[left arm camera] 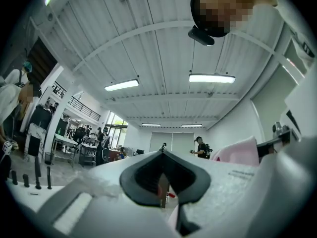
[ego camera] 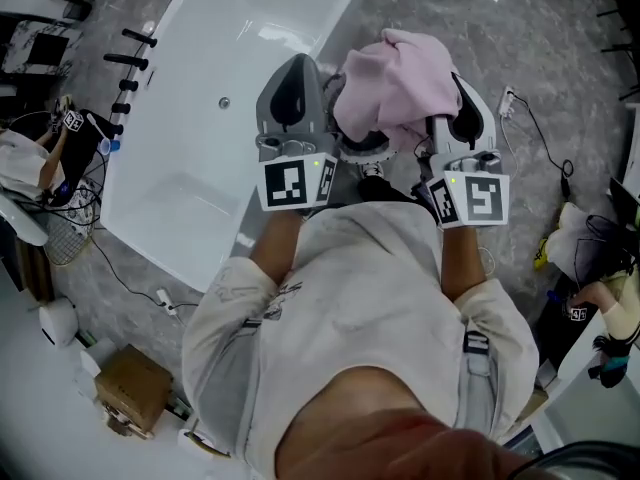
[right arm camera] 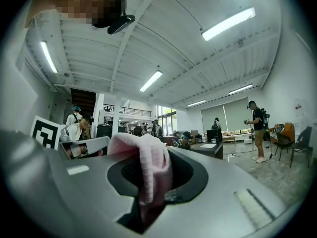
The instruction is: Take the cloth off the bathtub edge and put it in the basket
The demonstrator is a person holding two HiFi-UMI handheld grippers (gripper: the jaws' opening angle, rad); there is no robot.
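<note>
My forearms reach out side by side from my chest, both tools pointing forward and about level above the grey marbled floor (ego camera: 560, 58), just beside the glossy white bathtub (ego camera: 230, 98). My right tool (ego camera: 466, 108) is clamped on the fluffy pale pink cloth (ego camera: 395, 83), which bunches up between the two tools (off the tub's rim). My left tool (ego camera: 292, 78) has its jaws pressed together, with the cloth just beside it

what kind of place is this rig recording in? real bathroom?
Probably not: it looks like a big open lab or workshop hall. The bathtub stands free on a grey floor with loose cables, strip lights hang under a high ribbed ceiling, and other people stand around behind.
</note>
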